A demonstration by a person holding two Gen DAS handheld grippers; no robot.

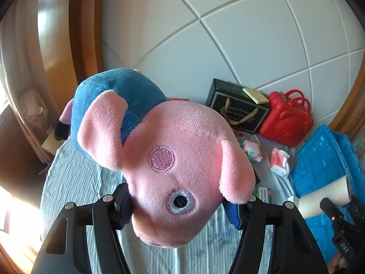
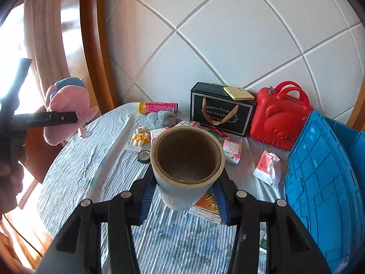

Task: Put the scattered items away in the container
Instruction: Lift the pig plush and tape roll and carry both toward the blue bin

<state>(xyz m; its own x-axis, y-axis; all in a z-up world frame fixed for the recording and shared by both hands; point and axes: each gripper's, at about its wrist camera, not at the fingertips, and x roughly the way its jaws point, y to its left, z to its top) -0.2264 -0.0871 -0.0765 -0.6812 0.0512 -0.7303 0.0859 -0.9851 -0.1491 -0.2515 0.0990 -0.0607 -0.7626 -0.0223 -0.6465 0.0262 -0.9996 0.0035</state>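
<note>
The left gripper (image 1: pixel 180 207) is clamping a pink pig plush toy (image 1: pixel 182 159) by the head, its blue-padded fingers (image 1: pixel 232 213) pressing in on both sides; the toy's blue-clad body is pointing away toward eleven o'clock in the left wrist view, clear of the bed. In the right wrist view the same toy is showing at nine o'clock, in front of the wooden frame (image 2: pixel 95 45).

The right gripper (image 2: pixel 184 196) is grasping a wide cardboard-cored roll (image 2: pixel 187 157) across its outer wall, with the open end facing the camera and the roll hanging above the striped bedsheet (image 2: pixel 91 155).

The blue plastic crate (image 2: pixel 324 171), the container, is sitting at three o'clock in the right wrist view, at the bed's edge. Against the white quilted headboard (image 2: pixel 228 34), at about one o'clock, a black gift box (image 2: pixel 219 111) is standing just beside a red bear-faced case (image 2: pixel 278 114), with a yellowish pad (image 2: pixel 238 93) lying on the box.

Still scattered on the sheet are a pink snack tube (image 2: pixel 157 107) and a grey plush (image 2: pixel 163 116) near twelve o'clock, a small doll in a yellow dress (image 2: pixel 141 135) and a roll of black tape (image 2: pixel 144 156) at about eleven, and a red-and-white tissue pack (image 2: pixel 268 167) at about two, near the crate.
</note>
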